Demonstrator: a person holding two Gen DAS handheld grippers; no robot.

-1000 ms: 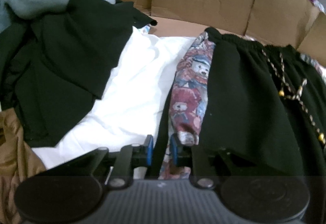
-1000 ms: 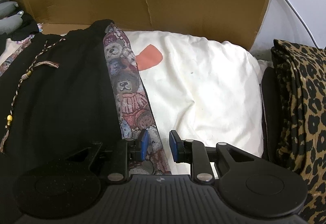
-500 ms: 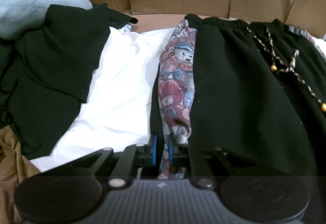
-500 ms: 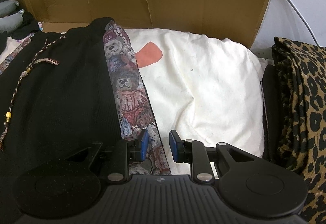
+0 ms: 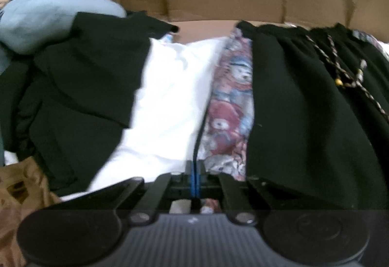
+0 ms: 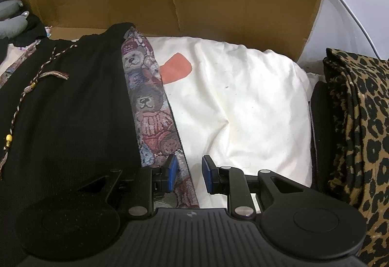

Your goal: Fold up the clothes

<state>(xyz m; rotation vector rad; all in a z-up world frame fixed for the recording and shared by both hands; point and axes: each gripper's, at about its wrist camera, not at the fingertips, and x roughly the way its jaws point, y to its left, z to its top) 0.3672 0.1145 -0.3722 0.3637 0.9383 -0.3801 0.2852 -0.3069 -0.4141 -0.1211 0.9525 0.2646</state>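
1. Black garment [image 5: 304, 116] with teddy-print panel [image 5: 231, 106] lies flat on white bedding [image 5: 165, 106].
2. Left gripper [image 5: 195, 176] pinched on its dark edge; right gripper [image 6: 187, 173] spread, empty.
3. Soft, limp, light: probably grab hems.

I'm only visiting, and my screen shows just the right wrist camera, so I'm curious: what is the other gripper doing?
Observer: The left gripper is shut. Its blue pads pinch the thin dark edge of the black garment, right beside the teddy-bear strip.
Visitor: Is there anything further to the left that I can't see?
Observer: Yes, a rumpled black top lies partly over the white bedding.
Visitor: And nearer the camera on that side?
Observer: Some crumpled brown fabric sits at the near left corner.
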